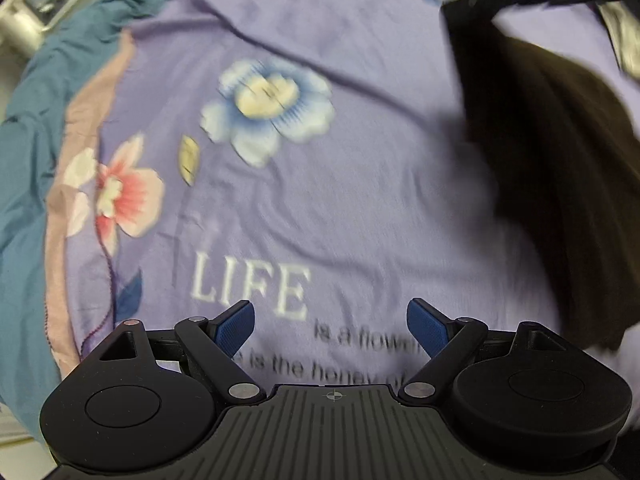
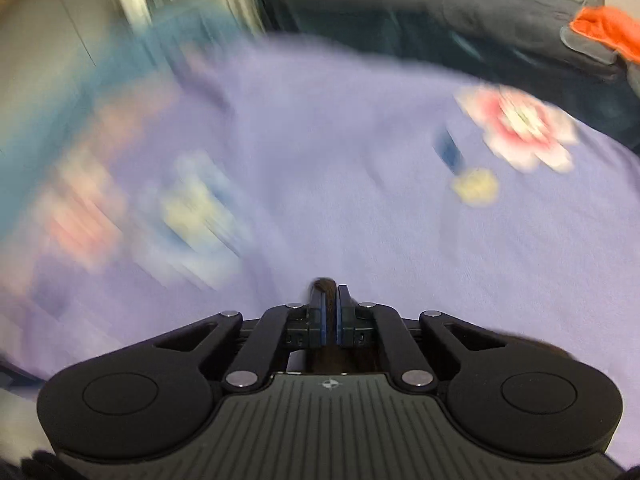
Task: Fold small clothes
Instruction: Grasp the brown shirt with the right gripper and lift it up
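A lavender sheet [image 1: 360, 208] printed with flowers and the word "LIFE" covers nearly everything in sight, spread flat with a teal cloth [image 1: 28, 152] bunched along its left edge. On the sheet's right side lies a dark brown garment [image 1: 552, 184], blurred, stretching up toward the far corner. The left tool [image 1: 331, 328] hangs just above the printed lettering with its blue pads spread wide and nothing between them. The right tool [image 2: 329, 312] is clenched on a fold of that dark brown fabric, its pads pressed close together around it.
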{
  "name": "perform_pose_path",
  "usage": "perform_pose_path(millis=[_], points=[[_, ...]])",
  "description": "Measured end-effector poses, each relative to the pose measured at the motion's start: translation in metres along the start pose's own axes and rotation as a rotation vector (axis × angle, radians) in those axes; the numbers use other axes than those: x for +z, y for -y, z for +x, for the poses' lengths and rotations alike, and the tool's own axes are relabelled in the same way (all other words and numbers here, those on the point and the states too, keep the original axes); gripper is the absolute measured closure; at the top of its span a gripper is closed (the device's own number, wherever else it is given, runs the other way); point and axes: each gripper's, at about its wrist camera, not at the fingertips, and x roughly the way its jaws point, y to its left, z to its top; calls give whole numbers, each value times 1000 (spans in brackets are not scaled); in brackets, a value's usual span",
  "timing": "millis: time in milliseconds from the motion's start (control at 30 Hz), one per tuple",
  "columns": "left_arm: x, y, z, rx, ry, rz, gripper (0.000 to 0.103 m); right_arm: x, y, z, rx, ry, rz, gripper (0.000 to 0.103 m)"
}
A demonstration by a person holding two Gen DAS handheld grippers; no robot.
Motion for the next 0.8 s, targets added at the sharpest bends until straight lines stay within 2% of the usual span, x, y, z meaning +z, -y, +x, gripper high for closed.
perform_pose_path(millis=[133, 200, 233, 333, 433, 467, 533, 600, 667, 800], points=[[8, -18, -26, -13, 144, -115, 0, 36, -1, -101, 223, 213, 101, 97], [11, -25, -43, -16, 223, -162, 0, 46, 8, -153, 348, 303, 176, 97], [12, -28, -51, -18, 261, -180, 0, 47, 10, -182, 384, 360, 177, 97], [15, -38, -74, -29, 364, -235, 0, 40, 16, -257, 412, 496, 132, 97], [20, -38, -81, -74, 382, -251, 0, 22, 46, -302, 432, 553, 211, 97], [21, -36, -81, -91, 378, -248, 0, 14, 55, -309, 400, 545, 224, 97], [22, -26, -78, -106, 362, -228, 0, -9, 80, -314, 278, 486, 302, 97], [22, -10, -73, -124, 343, -170, 0, -40, 106, -298, 199, 357, 375, 97], [21, 9, -64, -103, 326, -96, 0, -75, 120, -283, 3, 233, 375, 97], [12, 41, -41, -68, 282, 58, 0, -133, 139, -225, -159, 36, 355, 97]])
